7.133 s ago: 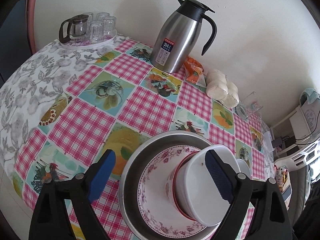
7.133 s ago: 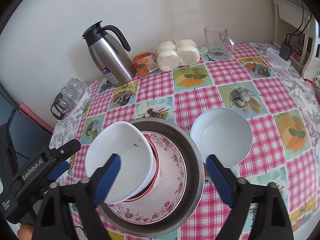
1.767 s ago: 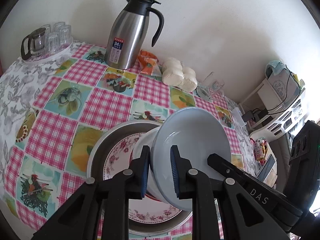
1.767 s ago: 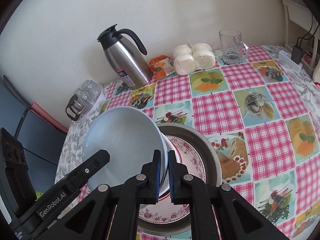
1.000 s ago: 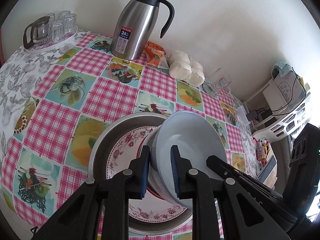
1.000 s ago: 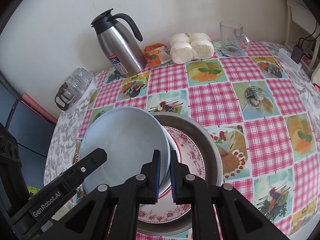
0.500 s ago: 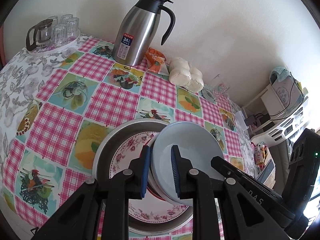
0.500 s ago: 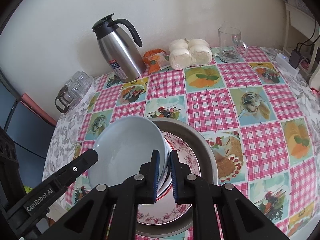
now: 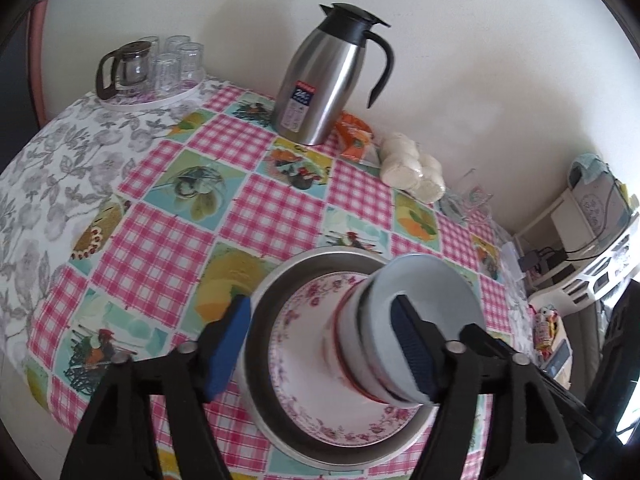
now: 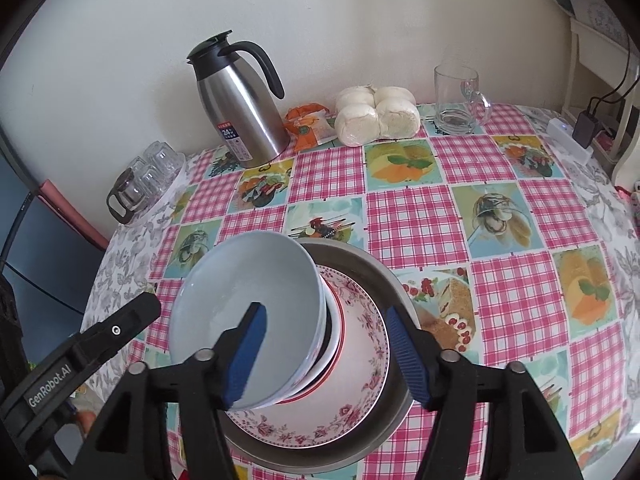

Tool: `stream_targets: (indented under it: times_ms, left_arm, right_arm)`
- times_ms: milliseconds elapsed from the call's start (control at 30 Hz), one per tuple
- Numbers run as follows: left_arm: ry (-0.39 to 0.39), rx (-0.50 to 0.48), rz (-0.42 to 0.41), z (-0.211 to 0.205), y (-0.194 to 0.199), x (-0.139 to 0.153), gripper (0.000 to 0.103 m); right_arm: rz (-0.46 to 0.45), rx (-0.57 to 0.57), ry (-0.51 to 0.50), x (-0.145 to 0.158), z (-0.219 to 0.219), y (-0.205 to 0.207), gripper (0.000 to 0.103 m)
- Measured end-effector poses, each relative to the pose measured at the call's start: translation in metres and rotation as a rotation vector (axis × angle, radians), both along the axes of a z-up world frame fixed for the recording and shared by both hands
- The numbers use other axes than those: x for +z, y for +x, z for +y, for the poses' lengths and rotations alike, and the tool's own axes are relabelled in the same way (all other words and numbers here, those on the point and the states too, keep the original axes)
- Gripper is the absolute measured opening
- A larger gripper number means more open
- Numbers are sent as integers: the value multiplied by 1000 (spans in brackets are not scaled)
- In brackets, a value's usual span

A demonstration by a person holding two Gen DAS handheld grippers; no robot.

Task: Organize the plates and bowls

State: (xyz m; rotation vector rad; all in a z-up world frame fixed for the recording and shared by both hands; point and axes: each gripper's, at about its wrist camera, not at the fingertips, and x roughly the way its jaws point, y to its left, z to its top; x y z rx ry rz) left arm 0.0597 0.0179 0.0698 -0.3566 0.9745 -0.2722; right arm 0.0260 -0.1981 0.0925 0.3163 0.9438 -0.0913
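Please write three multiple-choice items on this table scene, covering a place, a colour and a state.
1. Where does the pale blue bowl sit?
A. beside the glass mug
B. on the stacked bowls in the metal basin
C. on the glass tray

2. What colour is the flask handle?
A. black
B. red
C. white

3. How stands the right claw?
A. shut on the bowl
B. shut on the plate
C. opening, pads off the bowl

B: it tops the stack inside the basin. A: the handle is black. C: both pads stand apart, clear of the rim.
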Motion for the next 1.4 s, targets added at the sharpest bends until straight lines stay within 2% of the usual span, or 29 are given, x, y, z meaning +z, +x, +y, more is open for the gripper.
stream_targets:
  times_ms: [133,233,333,433,633,1100,1400]
  left_arm:
    - [43,39,6,7,-1,-7,84]
    - [82,58,12,11,-2,-15,92]
    - [81,66,11,14,-3,-18,93]
    - [86,66,-2,14,-6,-17,102]
    - [115,61,18,13,-13,-22,102]
    - [198,41,-3,10,-31,-18,102]
    - [226,37,5,8,-46,-21,102]
  right_arm:
    - [-8,3,-25,-1,2,-2,96]
    - [-21,14,-44,-3,5,-3,103]
    - [-25,24,-59,-5,7,-5,103]
    - [-35,28,-71,-6,10,-8,103]
    - [-54,36,-88,-6,11,-16,103]
    - [-113,23,-73,-3,6,-42,103]
    - [-102,21,-81,-5,5,-52,103]
